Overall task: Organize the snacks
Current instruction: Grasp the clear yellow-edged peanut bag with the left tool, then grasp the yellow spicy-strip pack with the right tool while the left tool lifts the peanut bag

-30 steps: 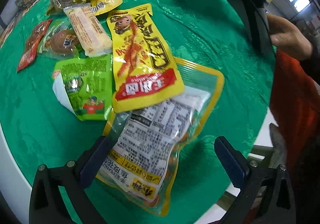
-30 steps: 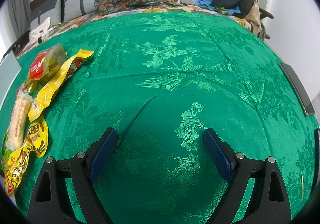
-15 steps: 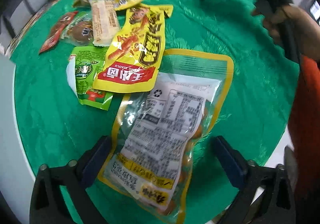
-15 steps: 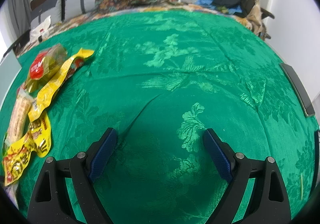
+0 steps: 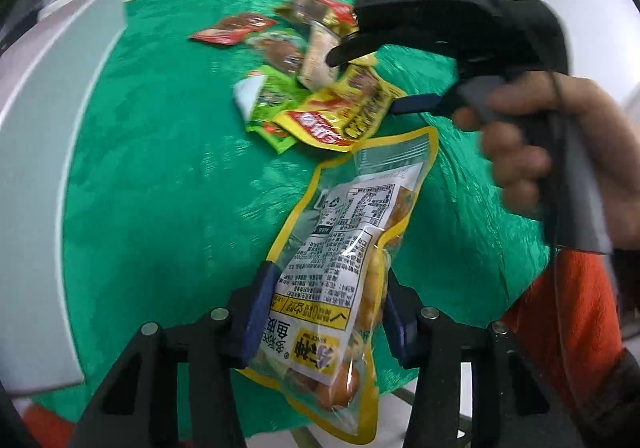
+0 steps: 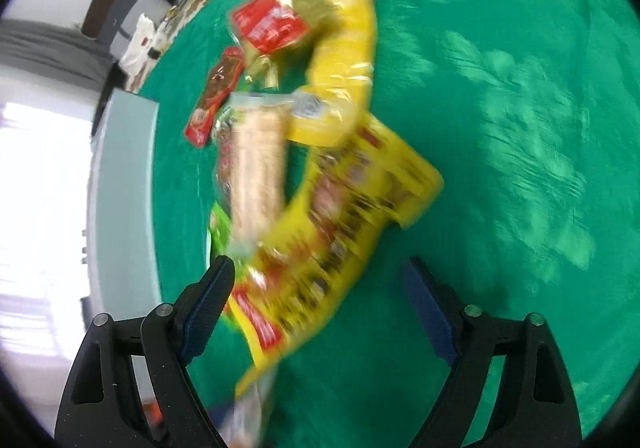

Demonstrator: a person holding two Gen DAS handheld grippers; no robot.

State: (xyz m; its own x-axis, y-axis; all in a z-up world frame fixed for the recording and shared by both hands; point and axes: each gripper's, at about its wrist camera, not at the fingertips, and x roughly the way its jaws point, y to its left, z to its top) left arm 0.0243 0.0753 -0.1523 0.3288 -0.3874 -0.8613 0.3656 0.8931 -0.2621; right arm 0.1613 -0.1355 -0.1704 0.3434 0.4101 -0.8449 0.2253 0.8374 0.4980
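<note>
My left gripper [image 5: 324,308] is shut on the near end of a large clear snack bag with a yellow border [image 5: 352,228], lifted at that end over the green tablecloth. My right gripper [image 6: 320,300] is open and hovers over the snack pile, above a yellow and red packet [image 6: 340,248]; it also shows in the left wrist view [image 5: 364,83]. The pile holds a beige wafer bar [image 6: 258,163], a green packet [image 5: 272,103], a red sachet [image 6: 216,95] and a red and gold bag [image 6: 276,19].
The round table carries a green patterned cloth [image 6: 520,127]. A pale grey box or board [image 5: 52,151] stands at the table's left edge. The person's hand and orange sleeve [image 5: 568,328] are on the right. A sofa with clutter lies beyond the table.
My left gripper has closed on the large bag and raised its near end. My right gripper has swung left from bare cloth to over the snack pile; both views are blurred by motion.
</note>
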